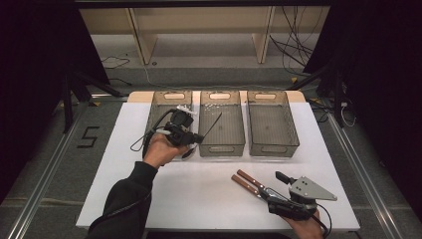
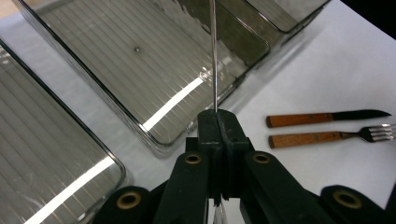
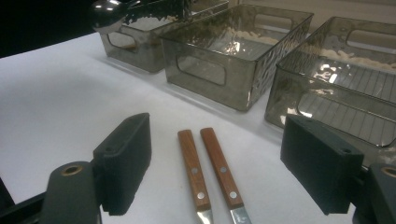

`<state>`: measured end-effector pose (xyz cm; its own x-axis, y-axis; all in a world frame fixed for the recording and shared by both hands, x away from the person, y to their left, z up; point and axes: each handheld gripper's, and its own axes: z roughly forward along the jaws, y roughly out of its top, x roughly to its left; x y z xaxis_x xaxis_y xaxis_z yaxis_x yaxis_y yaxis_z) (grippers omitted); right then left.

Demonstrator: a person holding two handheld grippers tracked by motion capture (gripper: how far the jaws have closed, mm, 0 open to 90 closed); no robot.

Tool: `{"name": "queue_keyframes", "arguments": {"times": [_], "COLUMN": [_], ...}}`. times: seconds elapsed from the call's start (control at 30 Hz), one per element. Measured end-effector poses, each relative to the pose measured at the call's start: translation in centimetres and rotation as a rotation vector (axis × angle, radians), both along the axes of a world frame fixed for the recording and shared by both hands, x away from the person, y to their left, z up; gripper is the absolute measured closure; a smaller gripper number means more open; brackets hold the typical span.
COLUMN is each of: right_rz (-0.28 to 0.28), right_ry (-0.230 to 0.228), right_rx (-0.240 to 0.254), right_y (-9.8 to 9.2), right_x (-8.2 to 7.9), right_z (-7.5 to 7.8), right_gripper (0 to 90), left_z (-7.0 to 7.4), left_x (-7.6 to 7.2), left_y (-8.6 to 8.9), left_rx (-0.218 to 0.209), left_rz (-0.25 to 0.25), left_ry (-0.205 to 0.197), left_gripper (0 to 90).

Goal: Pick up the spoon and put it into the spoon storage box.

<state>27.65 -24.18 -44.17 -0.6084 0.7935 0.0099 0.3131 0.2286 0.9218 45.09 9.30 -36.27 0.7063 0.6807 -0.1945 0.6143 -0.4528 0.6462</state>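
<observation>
The left gripper (image 2: 218, 122) has its jaws closed on a thin metal utensil (image 2: 214, 56), holding it over the middle bin (image 1: 222, 122). The right gripper (image 3: 224, 175) rests on the white table (image 1: 199, 189) with jaws wide apart and empty, straddling the wooden-handled knife (image 2: 322, 118) and fork (image 2: 327, 136).

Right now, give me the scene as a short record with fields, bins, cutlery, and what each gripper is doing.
bins: three smoky clear bins in a row on the white table
left gripper: shut on a thin utensil, held over the middle bin
right gripper: open, jaws either side of two handles
knife: wooden handle, on table
fork: wooden handle, beside knife
</observation>
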Motion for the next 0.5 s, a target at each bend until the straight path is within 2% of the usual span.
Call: {"name": "queue_keyframes", "arguments": {"times": [0.5], "right_rz": [0.003], "right_ry": [0.000], "right_rx": [0.001], "right_y": [0.0], "right_x": [0.0], "right_z": [0.0], "right_gripper": [25.2], "left_z": [1.3], "left_x": [2.8], "left_y": [-1.1], "left_rx": [-0.069], "left_rz": [0.017], "left_ry": [-0.032], "left_gripper": [89.2]}}
